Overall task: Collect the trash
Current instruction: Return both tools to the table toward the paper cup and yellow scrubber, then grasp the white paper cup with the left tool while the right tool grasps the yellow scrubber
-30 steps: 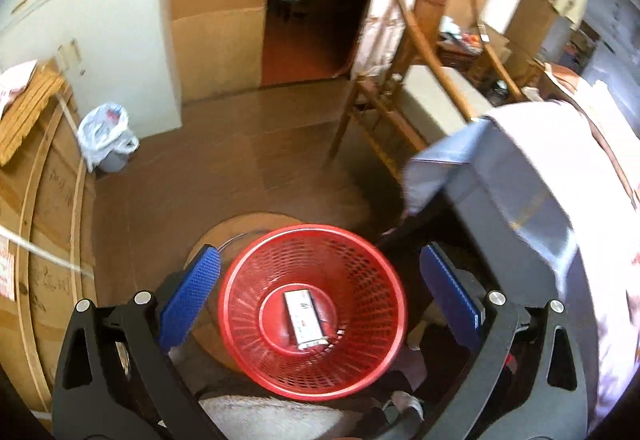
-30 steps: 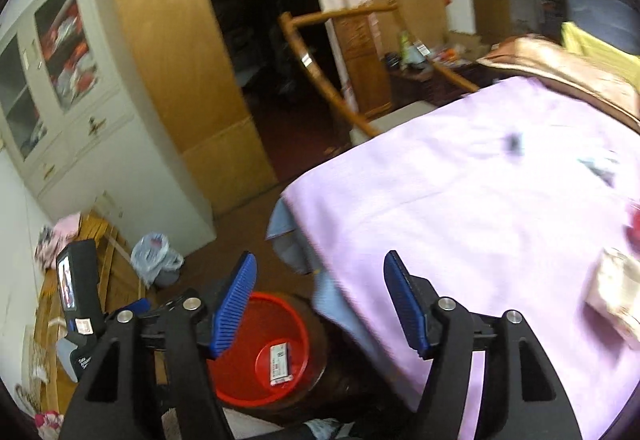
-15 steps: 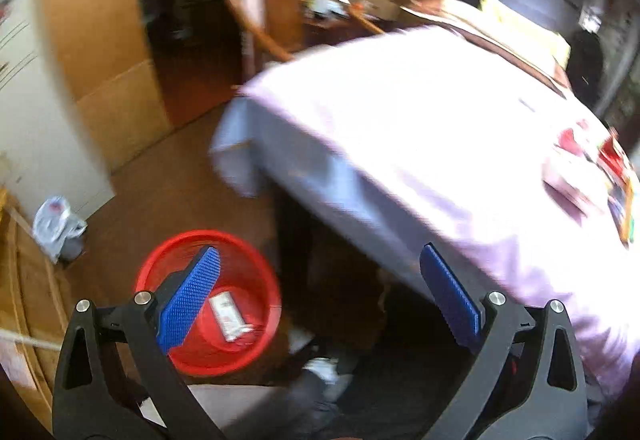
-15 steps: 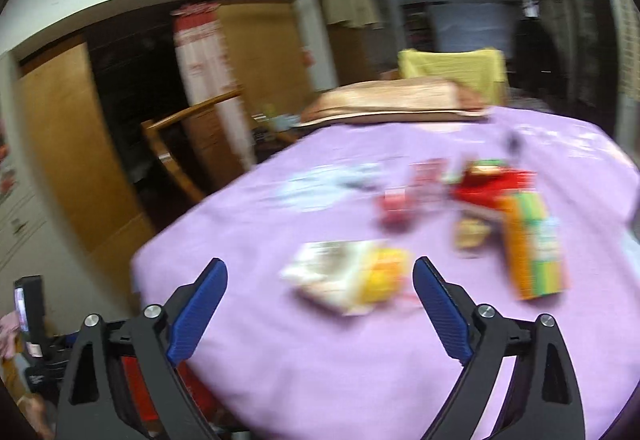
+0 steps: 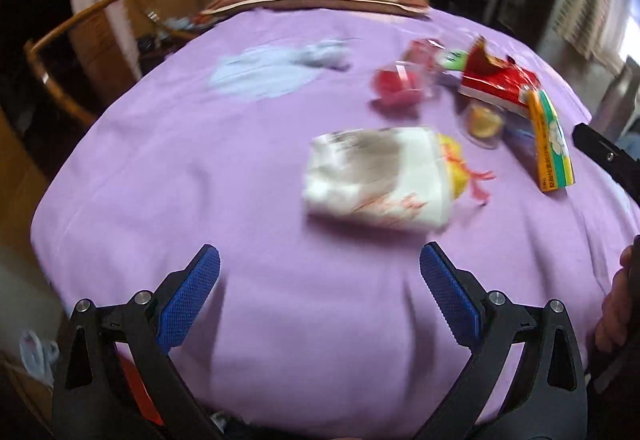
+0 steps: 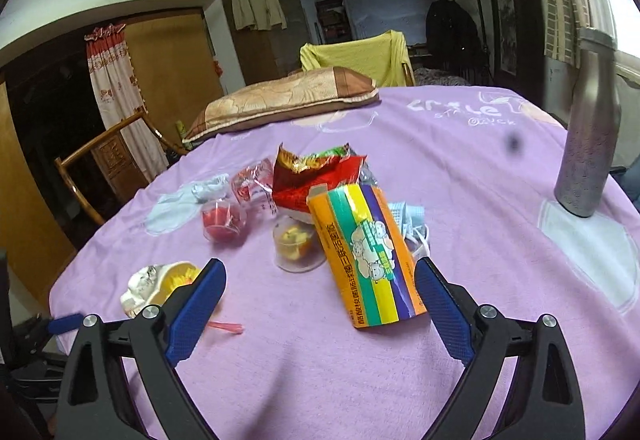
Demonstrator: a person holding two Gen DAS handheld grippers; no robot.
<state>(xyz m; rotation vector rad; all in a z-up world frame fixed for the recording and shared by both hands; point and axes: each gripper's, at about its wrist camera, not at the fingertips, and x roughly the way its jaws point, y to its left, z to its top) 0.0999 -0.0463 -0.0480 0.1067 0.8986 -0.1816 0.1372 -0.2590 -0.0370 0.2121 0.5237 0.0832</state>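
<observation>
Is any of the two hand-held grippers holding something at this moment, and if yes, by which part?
Nothing is held. The left hand-held gripper and the right hand-held gripper both stand open and empty above the purple cloth.

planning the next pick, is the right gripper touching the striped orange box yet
Apart. The right wrist view shows the right gripper open, purple cloth visible between its blue pads and the striped orange box.

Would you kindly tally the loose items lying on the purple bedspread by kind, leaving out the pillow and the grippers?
Clear plastic cups: 2, one with red contents, one with yellow
Cartons: 1, striped orange
Foil snack bags: 1, red
Clear red-printed wrappers: 1
White-and-yellow bags: 1
Metal bottles: 1
Face masks: 1
Total: 8
</observation>
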